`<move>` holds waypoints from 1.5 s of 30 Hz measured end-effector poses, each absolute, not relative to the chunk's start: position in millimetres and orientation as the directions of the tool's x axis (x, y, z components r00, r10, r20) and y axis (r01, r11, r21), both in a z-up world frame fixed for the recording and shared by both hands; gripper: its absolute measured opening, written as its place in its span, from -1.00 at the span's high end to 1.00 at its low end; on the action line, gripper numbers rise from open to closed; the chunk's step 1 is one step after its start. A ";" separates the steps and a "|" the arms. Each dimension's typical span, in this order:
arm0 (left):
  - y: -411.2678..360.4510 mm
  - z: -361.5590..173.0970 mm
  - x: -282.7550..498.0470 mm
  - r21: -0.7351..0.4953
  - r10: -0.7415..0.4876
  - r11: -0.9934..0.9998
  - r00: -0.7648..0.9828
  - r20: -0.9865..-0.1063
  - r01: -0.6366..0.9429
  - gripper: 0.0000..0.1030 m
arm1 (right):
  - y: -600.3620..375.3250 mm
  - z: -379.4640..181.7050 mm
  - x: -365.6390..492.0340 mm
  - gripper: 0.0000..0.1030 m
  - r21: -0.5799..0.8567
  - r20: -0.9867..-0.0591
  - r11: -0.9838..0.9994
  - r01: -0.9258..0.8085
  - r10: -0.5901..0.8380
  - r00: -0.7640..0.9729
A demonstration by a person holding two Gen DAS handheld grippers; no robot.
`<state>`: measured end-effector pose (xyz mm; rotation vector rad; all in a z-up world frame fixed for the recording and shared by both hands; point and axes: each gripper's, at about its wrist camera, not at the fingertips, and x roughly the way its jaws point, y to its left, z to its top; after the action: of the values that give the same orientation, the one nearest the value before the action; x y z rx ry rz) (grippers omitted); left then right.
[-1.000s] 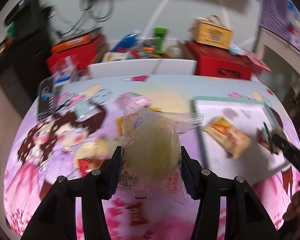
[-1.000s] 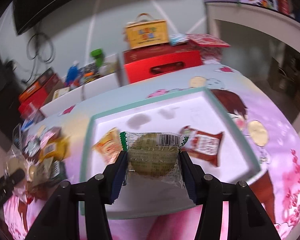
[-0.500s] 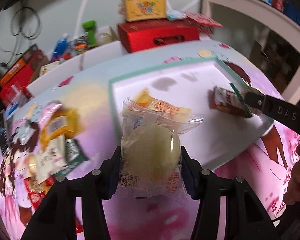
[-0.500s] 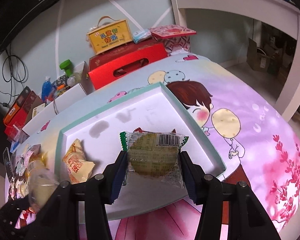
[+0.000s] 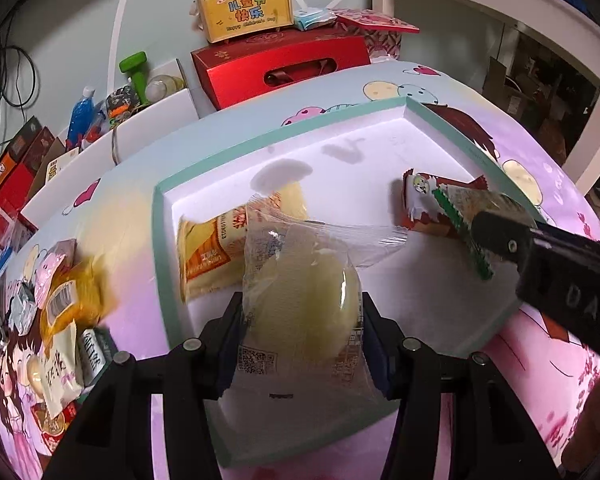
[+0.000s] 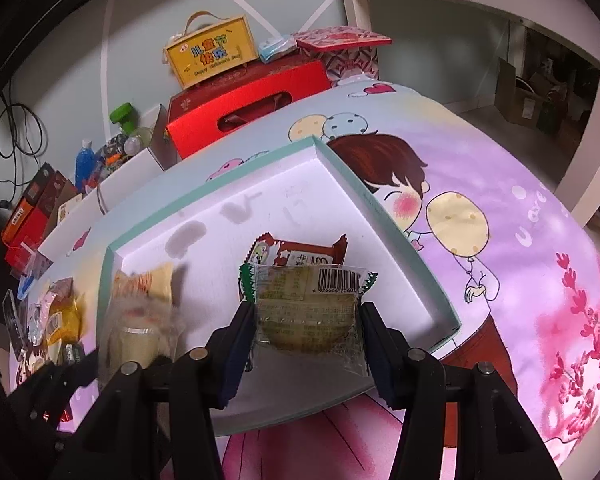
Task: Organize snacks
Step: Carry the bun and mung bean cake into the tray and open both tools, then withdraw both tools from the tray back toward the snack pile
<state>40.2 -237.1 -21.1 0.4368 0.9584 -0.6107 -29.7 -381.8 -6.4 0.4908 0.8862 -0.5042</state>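
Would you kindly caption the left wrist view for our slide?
Left gripper holds a pale wrapped bun over the white tray beside the right gripper's snack.

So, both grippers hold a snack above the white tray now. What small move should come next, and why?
Probably lower the left gripper a little and open it. It grips the pale round cake over the tray, beside the orange packet, with bare floor below. The right gripper, shut on the green-edged cake, hangs near the brown packet and can follow.

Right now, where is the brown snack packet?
The brown snack packet lies inside the white tray, toward its right side, just beyond the cake packet held by the right gripper.
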 end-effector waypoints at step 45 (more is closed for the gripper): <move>-28.1 20.4 90.4 0.036 -0.043 0.991 0.555 -0.831 0.131 -0.83 | -343.5 -1.9 -11.0 -1.00 0.236 -0.762 0.842 0.485 -0.149 0.630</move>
<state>90.4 -28.1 20.4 0.0976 0.9780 -0.1029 -11.0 -343.5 -1.9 0.4492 0.8144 -0.3768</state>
